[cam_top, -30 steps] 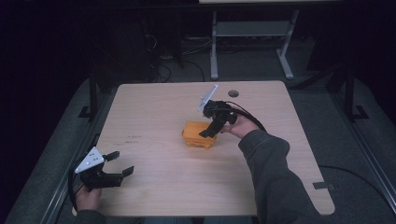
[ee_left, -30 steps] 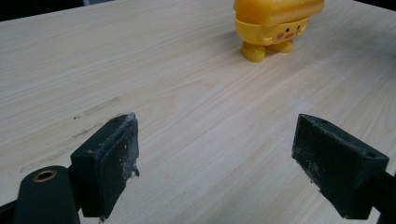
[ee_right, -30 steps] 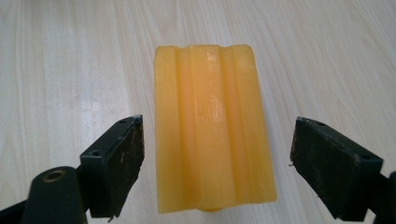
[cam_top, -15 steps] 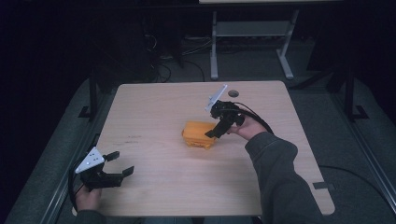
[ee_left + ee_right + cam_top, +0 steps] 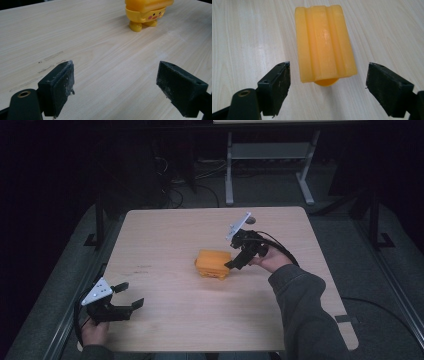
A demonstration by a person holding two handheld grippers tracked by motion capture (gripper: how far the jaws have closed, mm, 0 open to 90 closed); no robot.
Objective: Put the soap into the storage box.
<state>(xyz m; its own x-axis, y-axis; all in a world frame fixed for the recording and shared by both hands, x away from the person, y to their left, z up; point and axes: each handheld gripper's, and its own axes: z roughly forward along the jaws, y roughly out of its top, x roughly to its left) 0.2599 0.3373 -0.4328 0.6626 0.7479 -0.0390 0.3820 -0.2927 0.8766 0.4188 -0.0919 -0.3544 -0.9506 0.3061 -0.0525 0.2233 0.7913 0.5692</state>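
Observation:
A yellow-orange toy (image 5: 212,263) with a ridged top stands near the middle of the wooden table (image 5: 165,235). In the left gripper view the toy (image 5: 146,12) shows small feet and pink cheek spots. My right gripper (image 5: 234,264) hovers just right of it, open. In the right gripper view the toy (image 5: 324,42) lies ahead of the two spread pads (image 5: 277,86), untouched. My left gripper (image 5: 129,296) rests at the table's near left corner, open and holding nothing, its pads (image 5: 58,86) wide apart over bare wood.
Faint dark scuff marks (image 5: 136,268) lie on the wood left of the toy. A small dark round object (image 5: 250,220) sits near the table's far edge behind the right gripper. A metal stand (image 5: 265,155) and cables are on the floor beyond the table.
My right gripper has drawn back to the right, off the toy's side. The toy stays where it was. The left gripper has not moved.

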